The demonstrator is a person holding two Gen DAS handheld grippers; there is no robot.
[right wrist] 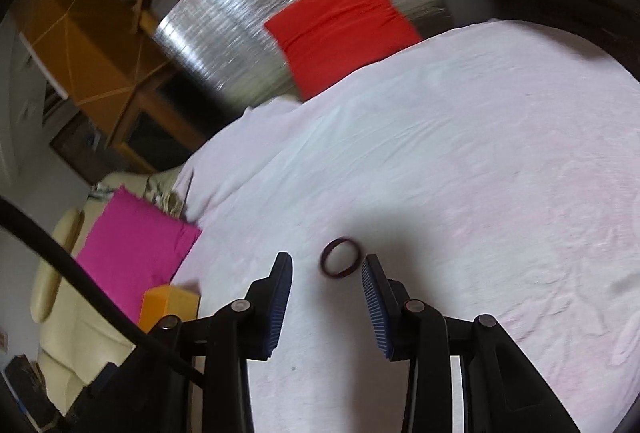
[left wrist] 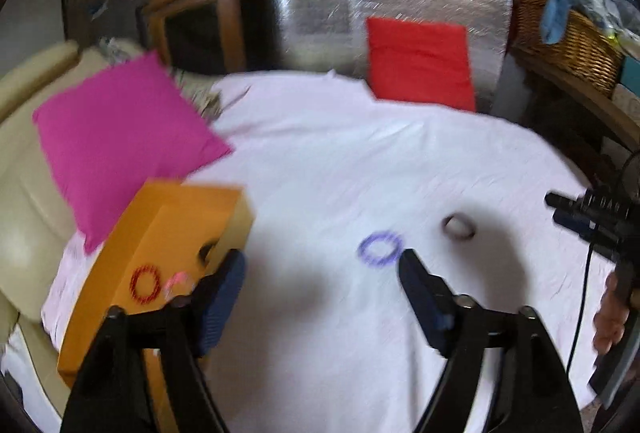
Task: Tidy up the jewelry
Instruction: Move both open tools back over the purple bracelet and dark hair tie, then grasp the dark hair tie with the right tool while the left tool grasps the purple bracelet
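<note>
A: Where are the bangles?

B: 2 lie loose on the white sheet [left wrist: 340,161] that covers the surface. The purple bangle [left wrist: 380,248] sits just ahead of the left claw [left wrist: 320,265], near its right finger. The dark bangle [right wrist: 340,258] lies a little further right, just ahead of the right claw [right wrist: 326,273] and close to its right fingertip.

A: And the others?

B: A red bangle [left wrist: 145,283] and a pale pink one [left wrist: 178,281] lie side by side on the orange box [left wrist: 160,233], which sits at the left side of the sheet. The left claw's left finger overlaps the box edge in view.

A: How do the claws stand?

B: The left claw is spread wide with nothing between its pads. The right claw is parted more narrowly and also holds nothing; the dark bangle is beyond its tips, not gripped.

A: What crowds the area?

B: A magenta cushion [left wrist: 120,137] rests against the box's far side, overlapping a cream sofa [left wrist: 24,193]. A red cushion [left wrist: 420,61] leans on a silver foil panel [left wrist: 320,9] at the far edge. A wicker basket [left wrist: 568,41] stands off right. The middle of the sheet is shaded by the tools.
</note>
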